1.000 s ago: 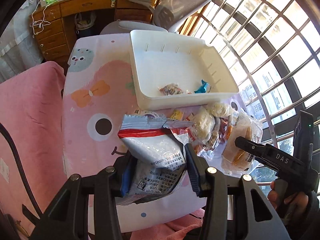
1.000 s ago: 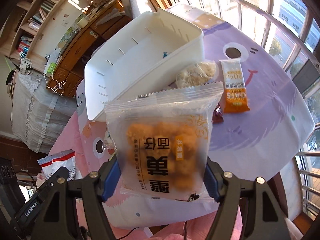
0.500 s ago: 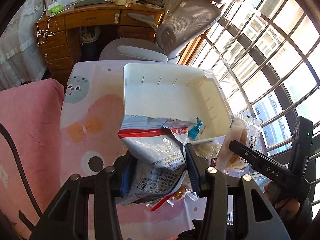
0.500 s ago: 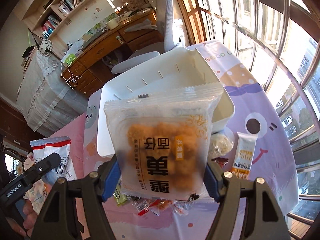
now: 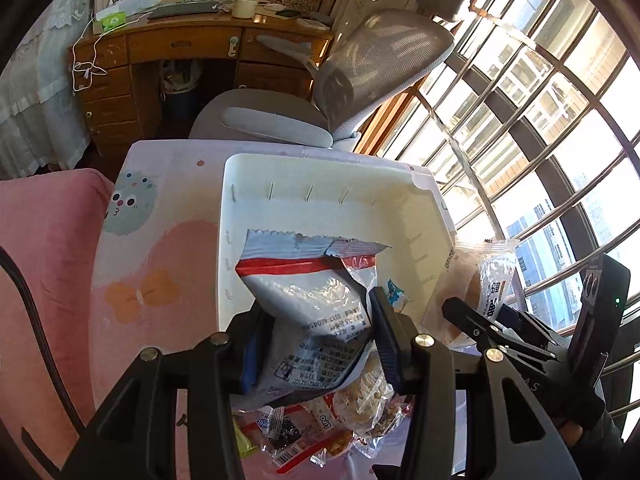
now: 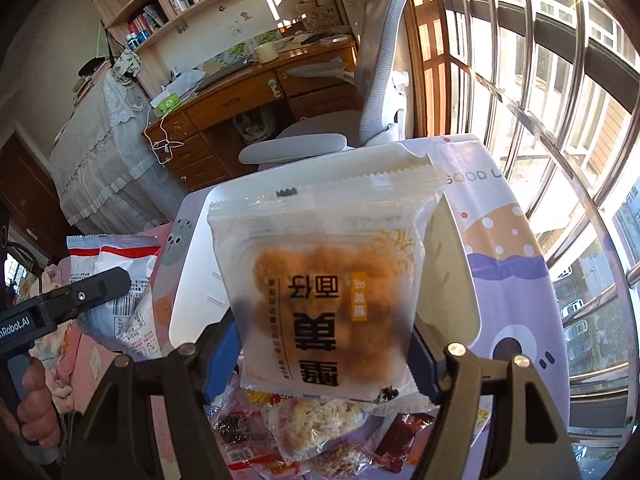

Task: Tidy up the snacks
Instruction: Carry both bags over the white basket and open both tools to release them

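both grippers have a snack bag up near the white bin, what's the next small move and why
Probably lower the left gripper and open it, since its silver packet already hangs over the white bin. The right gripper holds the clear pastry bag nearer the bin's edge, so it goes second.

Left gripper [image 5: 316, 340] clamps crinkled silver red-striped snack bag [image 5: 312, 296]; white rectangular plastic bin [image 5: 320, 184] at 12 o'clock behind it.

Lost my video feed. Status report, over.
Left gripper shut on silver pouch. Right gripper shut on clear cake pack. Both raised near white bin. Loose snacks below; nothing blocking.
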`<state>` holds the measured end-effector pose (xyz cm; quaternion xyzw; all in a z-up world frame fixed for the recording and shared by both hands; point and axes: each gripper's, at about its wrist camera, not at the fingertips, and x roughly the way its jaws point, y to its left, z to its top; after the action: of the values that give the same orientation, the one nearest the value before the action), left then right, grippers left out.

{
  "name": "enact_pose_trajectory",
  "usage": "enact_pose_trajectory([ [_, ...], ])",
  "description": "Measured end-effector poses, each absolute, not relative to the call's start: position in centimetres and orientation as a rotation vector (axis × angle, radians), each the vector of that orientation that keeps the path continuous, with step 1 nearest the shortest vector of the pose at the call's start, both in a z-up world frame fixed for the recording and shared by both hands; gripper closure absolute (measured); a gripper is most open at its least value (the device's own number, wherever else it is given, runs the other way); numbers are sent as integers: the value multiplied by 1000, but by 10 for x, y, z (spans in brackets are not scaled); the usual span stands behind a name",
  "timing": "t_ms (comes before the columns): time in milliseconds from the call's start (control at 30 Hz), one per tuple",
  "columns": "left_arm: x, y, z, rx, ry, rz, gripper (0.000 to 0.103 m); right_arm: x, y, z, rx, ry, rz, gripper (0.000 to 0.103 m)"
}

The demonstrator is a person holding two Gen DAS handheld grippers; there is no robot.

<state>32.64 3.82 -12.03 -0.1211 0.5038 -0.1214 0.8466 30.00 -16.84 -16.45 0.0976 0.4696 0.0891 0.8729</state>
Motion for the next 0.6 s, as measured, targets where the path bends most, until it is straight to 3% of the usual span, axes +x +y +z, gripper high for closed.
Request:
enact_pose_trajectory([
  [200, 343, 37, -139, -281, 1064, -226, 56, 311, -164, -171, 125, 959, 212, 29],
  [333, 348, 36, -147, -279, 1081, -207, 38, 316, -164, -178, 111, 975, 206, 22],
  [600, 341, 42, -150, -298, 1099, -183, 27, 318, -171, -181, 122, 979, 165, 21],
])
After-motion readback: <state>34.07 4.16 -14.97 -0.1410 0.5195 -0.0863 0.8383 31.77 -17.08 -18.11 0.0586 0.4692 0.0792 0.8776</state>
